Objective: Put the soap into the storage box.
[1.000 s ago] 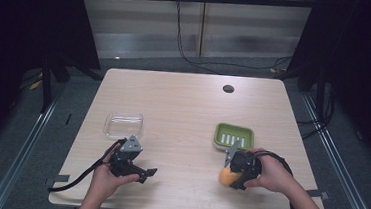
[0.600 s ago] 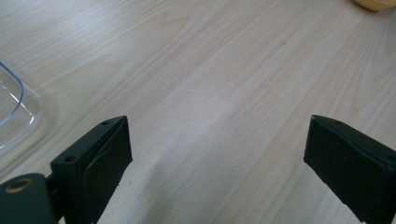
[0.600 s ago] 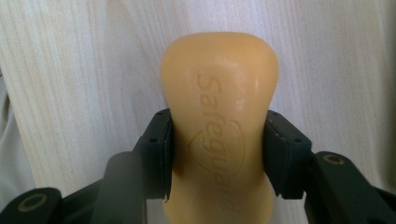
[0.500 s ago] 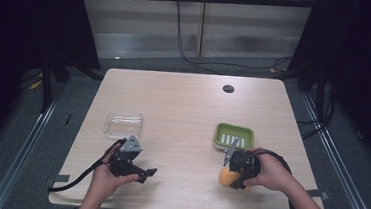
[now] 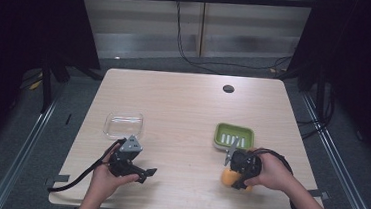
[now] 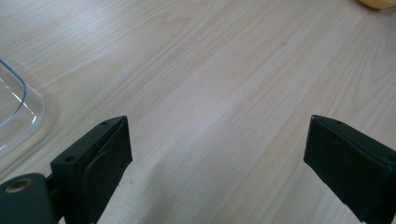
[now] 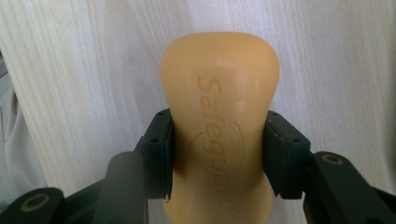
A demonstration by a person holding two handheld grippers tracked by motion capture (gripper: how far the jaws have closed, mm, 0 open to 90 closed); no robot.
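Note:
An orange bar of soap [image 7: 219, 93] with stamped lettering lies on the wooden table [image 5: 183, 104] near its front right. My right gripper [image 7: 218, 140] is shut on it, both black pads pressed against its narrow waist. From above, the soap [image 5: 227, 179] pokes out under the right gripper [image 5: 238, 170], just in front of a green soap dish [image 5: 219, 137]. Near the front left my left gripper [image 5: 144, 173] rests low over the wood. Its jaws stand wide open [image 6: 217, 154] with bare table between them. The soap's edge [image 6: 376, 3] shows far off in the left gripper view.
A clear plastic container [image 5: 123, 124] sits behind the left gripper; its corner [image 6: 14, 107] shows at the left of the left gripper view. A dark cable hole [image 5: 228, 89] is at the table's back. Cables trail off the front edge from both grippers.

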